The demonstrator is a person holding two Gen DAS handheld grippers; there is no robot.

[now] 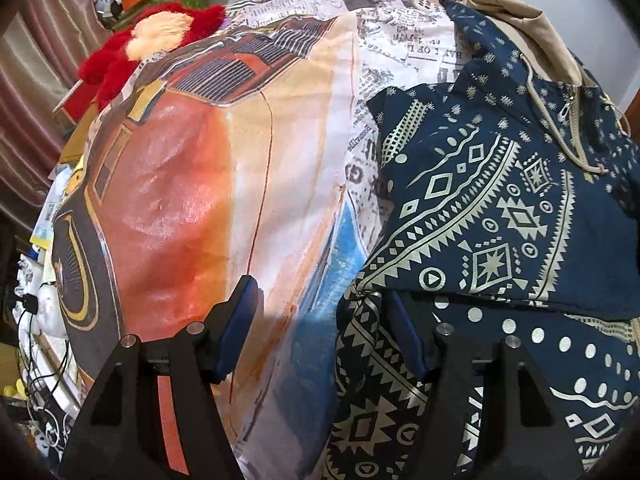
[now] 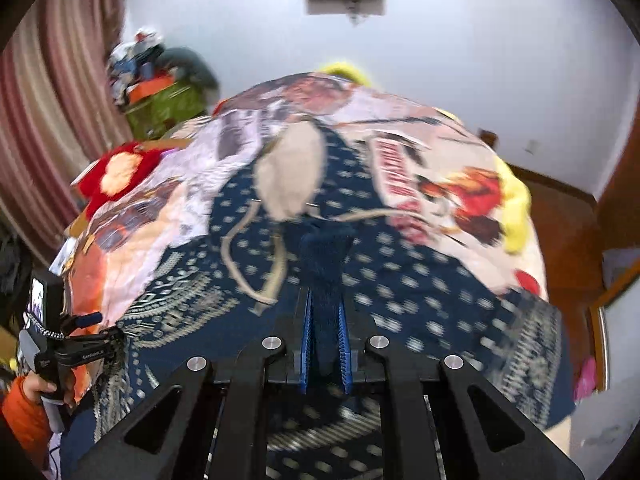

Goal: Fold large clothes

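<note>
Fabric of the navy patterned hoodie [image 2: 400, 280] is pinched in the closed right gripper [image 2: 326, 344], a dark fold rising toward 12 o'clock. Left gripper [image 1: 320, 320] hangs open over the printed bedspread [image 1: 180, 200], the hoodie spread at 3 o'clock.

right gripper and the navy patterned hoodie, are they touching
Touching. The right wrist view shows the right gripper with its blue pads shut on a pinched-up fold of the navy patterned hoodie.
</note>
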